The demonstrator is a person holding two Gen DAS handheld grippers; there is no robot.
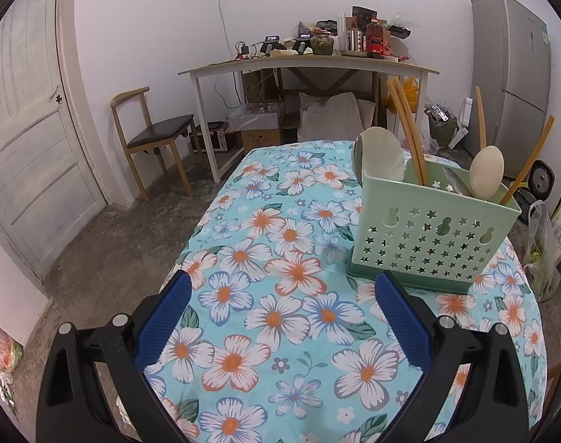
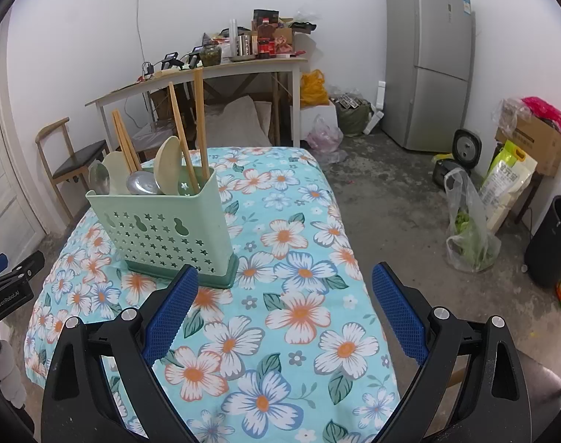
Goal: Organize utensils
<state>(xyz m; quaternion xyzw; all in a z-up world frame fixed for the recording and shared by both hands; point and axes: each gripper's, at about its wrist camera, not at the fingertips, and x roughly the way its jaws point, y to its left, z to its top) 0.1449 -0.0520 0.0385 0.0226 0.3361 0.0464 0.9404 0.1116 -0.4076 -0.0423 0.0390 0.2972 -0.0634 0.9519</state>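
A pale green utensil holder [image 1: 433, 238] [image 2: 166, 232] with star cut-outs stands upright on the floral tablecloth [image 1: 280, 295] [image 2: 298, 295]. Inside it stand beige spoons [image 1: 486, 170] [image 2: 168, 166], a metal spoon [image 2: 143, 182] and wooden chopsticks [image 1: 409, 133] [image 2: 201, 125]. My left gripper [image 1: 282, 288] hovers open over the cloth, the holder just beyond its right finger. My right gripper [image 2: 284, 280] is open too, with the holder just beyond its left finger. Nothing lies between either pair of blue pads. Part of the left gripper [image 2: 10, 280] shows at the right wrist view's left edge.
Beyond the table stand a wooden chair [image 1: 151, 136], a cluttered white desk [image 1: 310, 62] and a grey fridge [image 2: 430, 62]. Bags [image 2: 468, 229], a cardboard box [image 2: 539, 140] and a black bin [image 2: 555, 240] sit on the concrete floor at the right. A white door [image 1: 29, 140] is at the left.
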